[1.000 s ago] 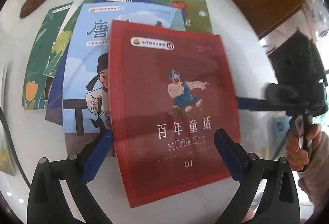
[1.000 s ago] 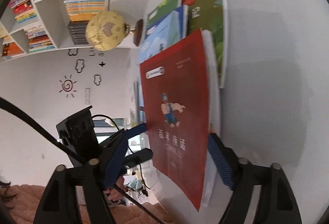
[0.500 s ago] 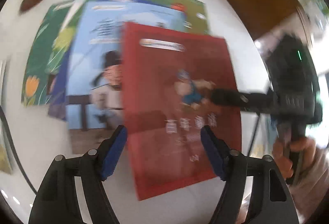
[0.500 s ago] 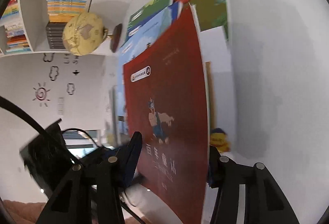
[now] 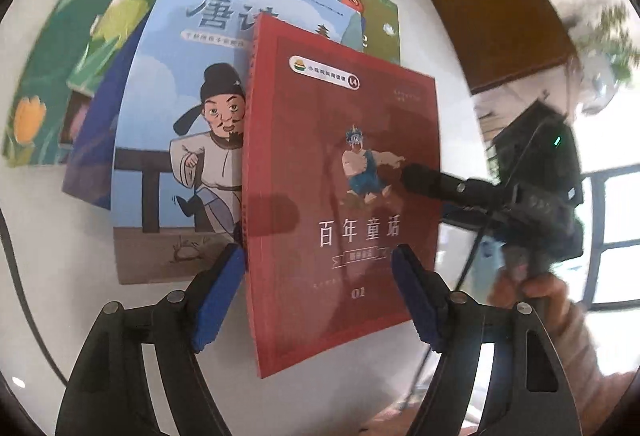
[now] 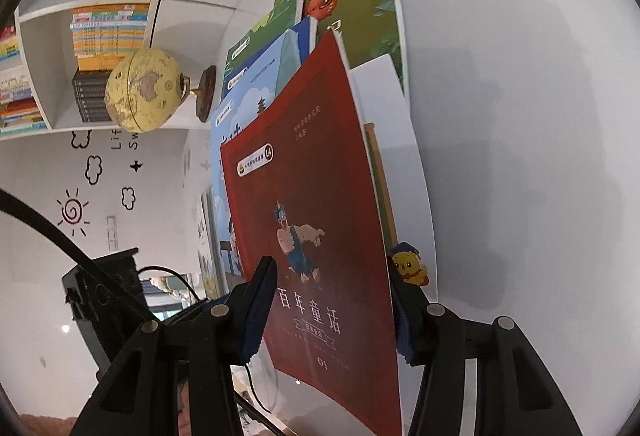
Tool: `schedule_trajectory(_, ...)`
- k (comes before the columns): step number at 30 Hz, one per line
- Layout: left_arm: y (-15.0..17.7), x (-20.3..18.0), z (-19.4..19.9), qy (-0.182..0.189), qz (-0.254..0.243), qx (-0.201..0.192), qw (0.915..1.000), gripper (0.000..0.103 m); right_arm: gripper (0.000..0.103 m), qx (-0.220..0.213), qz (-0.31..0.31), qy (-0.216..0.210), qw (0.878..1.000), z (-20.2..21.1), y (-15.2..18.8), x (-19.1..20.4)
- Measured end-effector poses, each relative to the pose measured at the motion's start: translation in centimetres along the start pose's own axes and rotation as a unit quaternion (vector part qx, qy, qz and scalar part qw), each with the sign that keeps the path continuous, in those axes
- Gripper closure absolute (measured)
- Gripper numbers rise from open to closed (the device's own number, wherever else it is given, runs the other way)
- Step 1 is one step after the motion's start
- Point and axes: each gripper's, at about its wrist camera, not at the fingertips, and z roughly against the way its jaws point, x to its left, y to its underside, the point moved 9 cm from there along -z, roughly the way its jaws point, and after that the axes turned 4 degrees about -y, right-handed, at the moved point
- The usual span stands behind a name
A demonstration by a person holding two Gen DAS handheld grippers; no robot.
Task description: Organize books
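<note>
My right gripper [image 6: 328,312] pinches the red book [image 6: 308,203]; my left gripper [image 5: 318,296] gapes empty; I should steady its spine before lifting.

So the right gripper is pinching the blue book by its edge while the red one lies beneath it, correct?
Not quite: the right gripper is pinching the red book, and the light blue book lies beneath it. The right wrist view shows its fingers closed on the red cover's edge.

Left wrist looks down, right sideways; both close on red book [image 5: 344,195] [image 6: 316,236].
</note>
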Motion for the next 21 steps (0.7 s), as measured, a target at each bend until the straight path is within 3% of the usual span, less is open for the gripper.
schedule_trajectory(4, 0.6, -0.2, -0.2, -0.002, -0.010, 0.005, 0.9999, 0.029, 0.051, 0.000, 0.004, 0.003, 1.000, 0.1, -0.1, 0.0)
schedule_trajectory(8, 0.6, -1.5, -1.4, -0.008, -0.032, 0.004, 0.9994, 0.007, 0.051, 0.000, 0.008, 0.004, 1.000, 0.2, -0.1, -0.1)
schedule_trajectory(10, 0.7, -1.8, -1.4, -0.022, -0.039, 0.002, 0.9990, 0.007, 0.051, -0.001, 0.007, 0.002, 1.000, 0.2, -0.1, -0.1)
schedule_trajectory(13, 1.0, -1.6, -0.7, -0.004, -0.029, 0.004, 0.9996, 0.008, 0.051, -0.003, 0.004, 0.000, 1.000, 0.2, -0.1, -0.2)
schedule_trajectory(21, 3.7, -0.9, -1.7, -0.024, -0.032, 0.049, 0.9980, 0.020, 0.052, 0.006, 0.007, -0.003, 1.000, 0.2, 0.1, -0.3)
